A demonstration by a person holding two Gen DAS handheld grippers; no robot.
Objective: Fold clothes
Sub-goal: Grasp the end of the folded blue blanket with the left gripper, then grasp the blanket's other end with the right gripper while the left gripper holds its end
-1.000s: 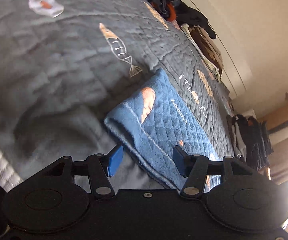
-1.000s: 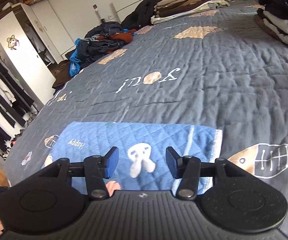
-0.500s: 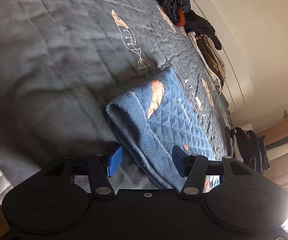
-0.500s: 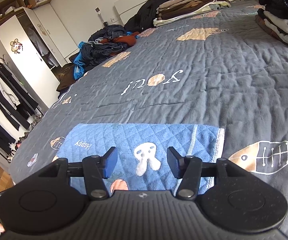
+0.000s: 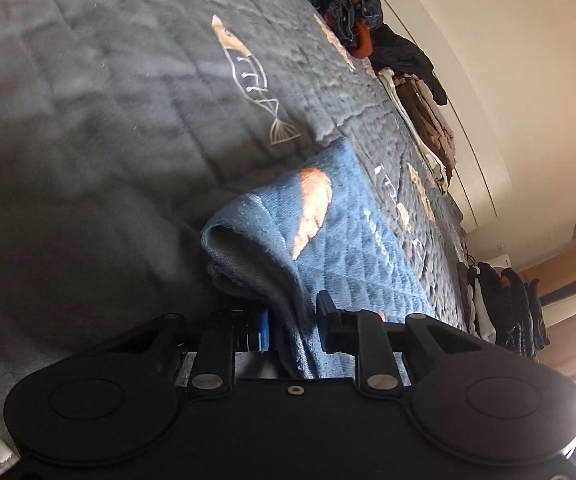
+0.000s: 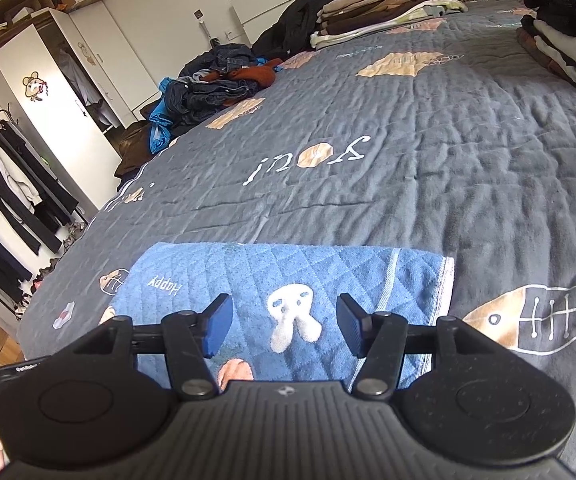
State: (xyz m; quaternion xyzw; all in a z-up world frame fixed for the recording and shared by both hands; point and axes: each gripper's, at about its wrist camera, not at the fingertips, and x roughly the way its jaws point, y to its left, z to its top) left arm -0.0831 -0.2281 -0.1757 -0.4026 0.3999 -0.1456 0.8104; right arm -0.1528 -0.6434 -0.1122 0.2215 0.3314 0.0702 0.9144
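We had the blue towel [image 5: 340, 240] lying folded on the grey bedspread [image 5: 107, 120], soft, light and floppy. Our left gripper [image 5: 292, 326] was closing on its bunched near edge, probably the best hold, while the right gripper [image 6: 283, 326] hovered above it, jaws opening and empty.

A: What's changed on my left?
B: My left gripper [image 5: 292, 328] dropped closer to the blue towel [image 5: 340, 240]; jaws, wide a second ago, now closing with its bunched, lifted edge between them.
A: Right?
B: My right gripper [image 6: 283, 330] is opening slightly.
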